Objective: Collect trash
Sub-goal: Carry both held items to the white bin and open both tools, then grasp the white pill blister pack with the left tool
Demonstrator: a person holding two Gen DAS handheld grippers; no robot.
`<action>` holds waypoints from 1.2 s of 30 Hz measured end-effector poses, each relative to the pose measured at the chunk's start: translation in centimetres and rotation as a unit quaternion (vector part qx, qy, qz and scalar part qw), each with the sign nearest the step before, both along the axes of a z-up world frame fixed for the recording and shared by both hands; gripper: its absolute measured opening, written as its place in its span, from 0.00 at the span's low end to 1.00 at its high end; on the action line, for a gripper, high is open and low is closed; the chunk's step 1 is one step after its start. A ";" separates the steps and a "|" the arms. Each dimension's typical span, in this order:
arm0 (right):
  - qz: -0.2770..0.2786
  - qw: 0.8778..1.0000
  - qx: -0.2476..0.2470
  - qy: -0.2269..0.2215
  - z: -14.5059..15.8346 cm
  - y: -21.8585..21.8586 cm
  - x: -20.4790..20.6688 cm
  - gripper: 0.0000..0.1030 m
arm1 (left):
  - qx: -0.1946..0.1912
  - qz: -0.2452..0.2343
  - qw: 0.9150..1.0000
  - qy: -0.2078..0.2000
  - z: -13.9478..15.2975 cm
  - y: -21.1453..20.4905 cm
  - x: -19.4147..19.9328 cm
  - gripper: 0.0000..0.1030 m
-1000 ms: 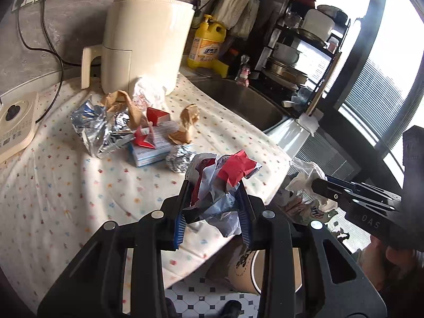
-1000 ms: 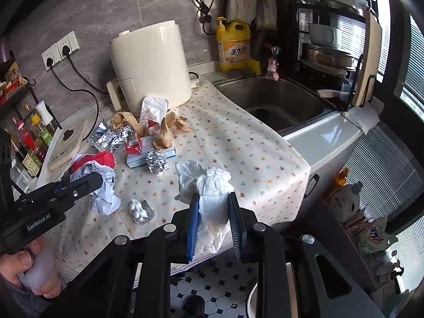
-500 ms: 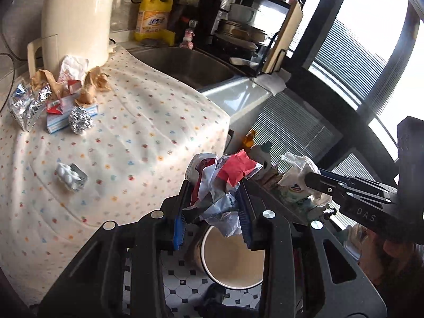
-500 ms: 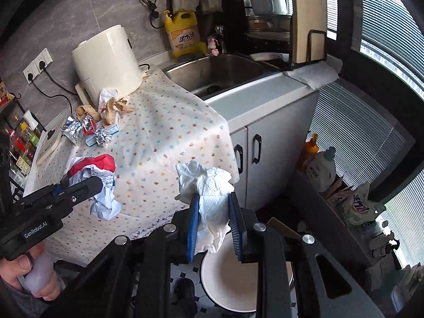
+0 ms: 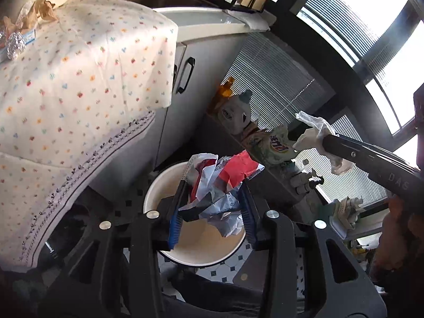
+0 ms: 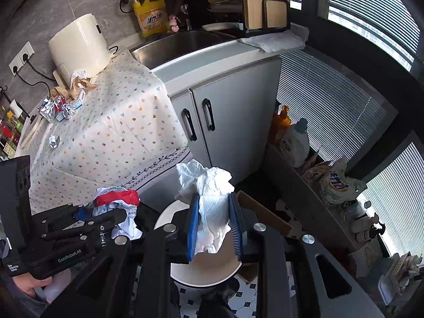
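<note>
Swinging away from the tabletop (image 6: 111,132), the left hand-held gripper (image 5: 212,209) pinching a red-and-white wrapper (image 5: 222,182) and the right hand-held gripper (image 6: 214,228) pinching a crumpled paper towel (image 6: 209,198) now hang over the white trash bin (image 6: 204,278), seemingly ready to drop both.

Beneath you the round white bin (image 6: 209,278) stands open-mouthed on the tiled floor (image 6: 238,302), nothing across its opening but the two loads you hold. To your left the tablecloth (image 5: 79,84) hangs down near the bin's rim. Behind it the grey cabinet doors (image 6: 228,111) close off the way. To your right a low ledge crowded with detergent bottles (image 6: 296,143) narrows the side passage.
</note>
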State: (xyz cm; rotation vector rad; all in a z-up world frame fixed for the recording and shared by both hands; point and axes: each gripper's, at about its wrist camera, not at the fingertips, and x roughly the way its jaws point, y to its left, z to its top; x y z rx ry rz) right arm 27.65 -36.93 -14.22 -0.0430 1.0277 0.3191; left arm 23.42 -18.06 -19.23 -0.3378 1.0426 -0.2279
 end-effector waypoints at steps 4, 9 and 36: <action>0.005 1.000 -0.007 0.009 -0.8 -0.6 -0.3 0.22 | -0.013 0.014 1.000 -0.003 -0.7 -0.6 0.1 0.71; 0.022 1.000 -0.006 0.017 -1.2 0.2 -0.5 0.23 | -0.003 0.033 0.999 -0.010 -0.1 0.5 -0.2 0.80; 0.030 0.998 0.050 -0.015 2.6 15.0 0.8 0.88 | 0.090 0.178 0.978 -0.068 8.0 20.6 -4.7 0.93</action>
